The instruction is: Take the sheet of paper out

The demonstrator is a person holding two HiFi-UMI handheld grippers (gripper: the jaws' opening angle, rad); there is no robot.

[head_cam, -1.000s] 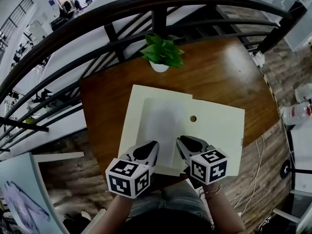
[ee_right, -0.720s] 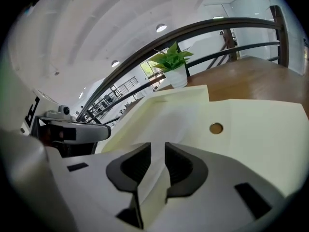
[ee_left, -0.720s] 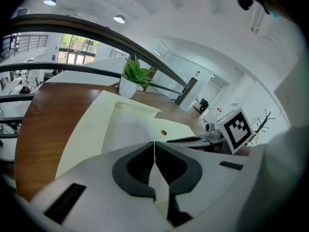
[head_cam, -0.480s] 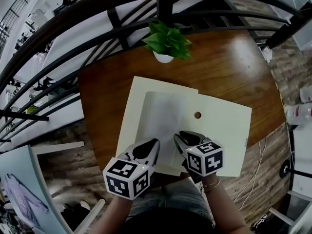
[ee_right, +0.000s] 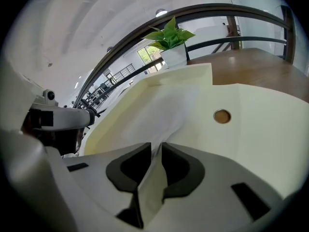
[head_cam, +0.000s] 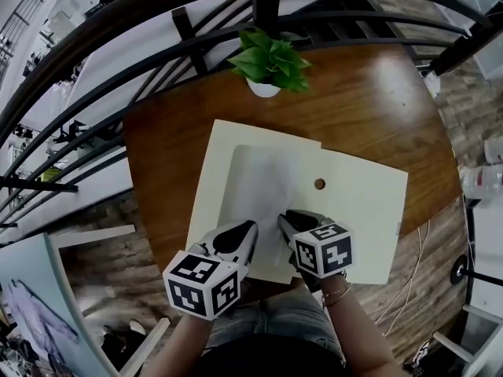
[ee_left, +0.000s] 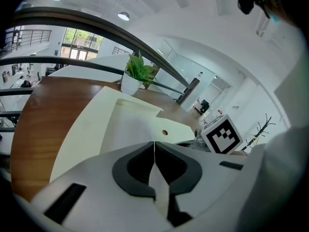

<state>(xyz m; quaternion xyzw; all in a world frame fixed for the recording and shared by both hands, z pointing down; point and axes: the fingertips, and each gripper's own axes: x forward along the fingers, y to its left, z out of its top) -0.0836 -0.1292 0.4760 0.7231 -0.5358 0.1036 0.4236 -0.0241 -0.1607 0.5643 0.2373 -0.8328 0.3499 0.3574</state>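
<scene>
A cream folder (head_cam: 361,210) lies open on the round wooden table (head_cam: 377,116), with a white sheet of paper (head_cam: 263,179) in its left half. At the folder's near edge, my left gripper (head_cam: 248,229) is shut on the sheet's near edge; the white paper (ee_left: 130,129) runs between the closed jaws of the left gripper (ee_left: 154,145). Just to its right, my right gripper (head_cam: 284,220) is shut on the folder's cream edge, which passes between the jaws of the right gripper (ee_right: 156,148). A small brown round button (ee_right: 222,116) sits on the folder (ee_right: 260,134).
A potted green plant (head_cam: 267,61) stands at the table's far edge, beyond the folder. A dark curved railing (head_cam: 157,6) runs behind the table. A pale panel (head_cam: 31,312) leans on the floor at lower left. The person's legs are at the table's near edge.
The right gripper has edged slightly forward and left along the folder's near edge. The left gripper has barely moved. Both stay shut.
</scene>
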